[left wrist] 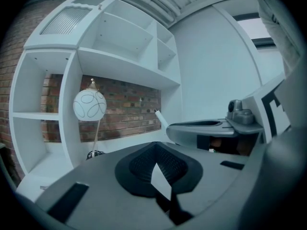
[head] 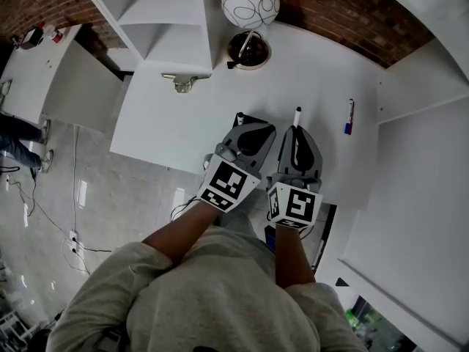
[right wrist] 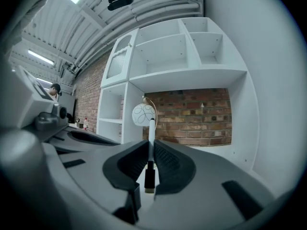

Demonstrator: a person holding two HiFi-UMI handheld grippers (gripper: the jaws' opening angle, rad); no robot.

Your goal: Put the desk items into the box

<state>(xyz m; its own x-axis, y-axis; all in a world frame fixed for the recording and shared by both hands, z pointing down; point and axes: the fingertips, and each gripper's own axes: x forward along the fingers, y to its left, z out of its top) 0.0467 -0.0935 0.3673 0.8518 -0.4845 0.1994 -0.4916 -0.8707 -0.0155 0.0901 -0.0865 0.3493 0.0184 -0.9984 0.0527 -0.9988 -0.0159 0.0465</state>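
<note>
White marker (right wrist: 151, 135) — pinched in right claw (head: 297, 129), long axis along jaws, toward lamp (head: 250, 6) | left claw (head: 243, 123) barely parted, contents unclear | box unseen — spare marker (head: 350, 116) on surface (head: 183, 123), right of lamp, nearer right claw

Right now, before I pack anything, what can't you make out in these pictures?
Box: in no view.
Left tool: pads meet at the tips; the dark bit at its tip in the head view is too small to name.
Held pen in the right tool: far end blends into the white lamp behind, right gripper view.
Loose pen on the desk: print too small, head view.
</note>
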